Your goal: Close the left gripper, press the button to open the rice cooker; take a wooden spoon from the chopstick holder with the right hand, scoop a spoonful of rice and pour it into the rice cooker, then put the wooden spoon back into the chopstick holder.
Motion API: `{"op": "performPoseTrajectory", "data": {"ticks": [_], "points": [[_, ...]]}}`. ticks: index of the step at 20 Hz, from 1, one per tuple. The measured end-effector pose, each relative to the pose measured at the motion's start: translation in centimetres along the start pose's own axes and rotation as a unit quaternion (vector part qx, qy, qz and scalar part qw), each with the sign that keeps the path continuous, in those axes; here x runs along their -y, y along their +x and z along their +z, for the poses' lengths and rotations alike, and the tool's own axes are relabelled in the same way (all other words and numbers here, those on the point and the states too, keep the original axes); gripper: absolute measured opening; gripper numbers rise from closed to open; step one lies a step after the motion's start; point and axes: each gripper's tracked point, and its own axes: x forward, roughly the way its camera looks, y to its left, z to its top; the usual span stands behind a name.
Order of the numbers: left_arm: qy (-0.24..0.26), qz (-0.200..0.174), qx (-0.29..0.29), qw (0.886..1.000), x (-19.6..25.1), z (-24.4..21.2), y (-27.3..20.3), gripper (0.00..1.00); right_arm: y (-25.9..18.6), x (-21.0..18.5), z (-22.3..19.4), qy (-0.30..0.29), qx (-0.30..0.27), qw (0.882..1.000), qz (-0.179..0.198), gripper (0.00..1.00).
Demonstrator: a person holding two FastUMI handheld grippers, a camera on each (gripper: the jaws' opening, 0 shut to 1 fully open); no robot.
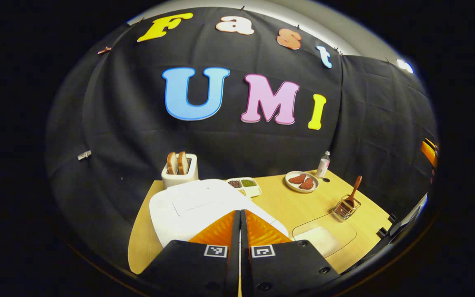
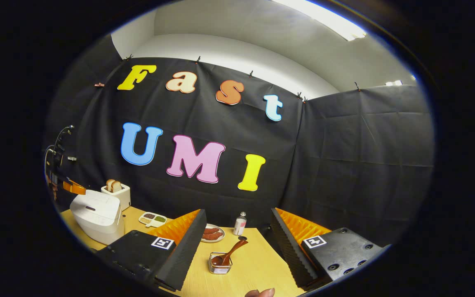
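- Left gripper view: the left gripper hangs over the front of the white rice cooker, its two fingers pressed flat together with nothing between them. The cooker's lid is down.
- Behind the cooker stands a white toaster with two slices of bread standing in its slots, and just right of that a small divided tray of grains.
- Farther right on the wooden table sits a plate with two reddish pieces on it, and a small bottle beside the plate.
- The wire chopstick holder stands near the table's right edge, with the wooden spoon leaning in it, handle up. A clear container of rice lies between the holder and the cooker.
- Right gripper view: the right gripper is held above the table with its fingers spread wide, gripping nothing.
- Between the fingers, lower down, I see the chopstick holder with the spoon tilted in it, apart from both fingers.
- The rice cooker stands at the far left, closed, the toaster behind it.
- A fingertip peeks in at the bottom edge.
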Motion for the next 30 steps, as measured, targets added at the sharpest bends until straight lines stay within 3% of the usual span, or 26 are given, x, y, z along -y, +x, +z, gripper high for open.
{"op": "performPoseTrajectory", "data": {"ticks": [5, 16, 19, 26, 30], "points": [[-0.017, -0.005, -0.062, 0.998, -0.6, -3.3, 2.2, 0.07, 0.0, 0.9, -0.8, -0.002, -0.012, 1.000, -0.018, 0.97], [-0.073, -0.002, -0.123, 0.990, -1.1, -6.4, 3.7, 0.08, 0.7, 0.1, -0.6, -0.011, -0.008, 1.000, -0.015, 0.97], [-0.051, 0.005, -0.133, 0.990, -1.0, -6.6, 3.5, 0.08, 0.6, 0.1, -0.5, -0.008, -0.008, 1.000, -0.015, 0.98], [-0.029, 0.022, -0.045, 0.998, -1.4, -1.7, 2.1, 0.08, -0.7, 1.4, -0.4, -0.005, -0.007, 1.000, -0.019, 0.97], [0.012, 0.044, 0.016, 0.999, -2.0, 1.8, 0.8, 0.07, -1.5, 1.9, -0.1, -0.005, -0.003, 1.000, -0.019, 0.97]]}}
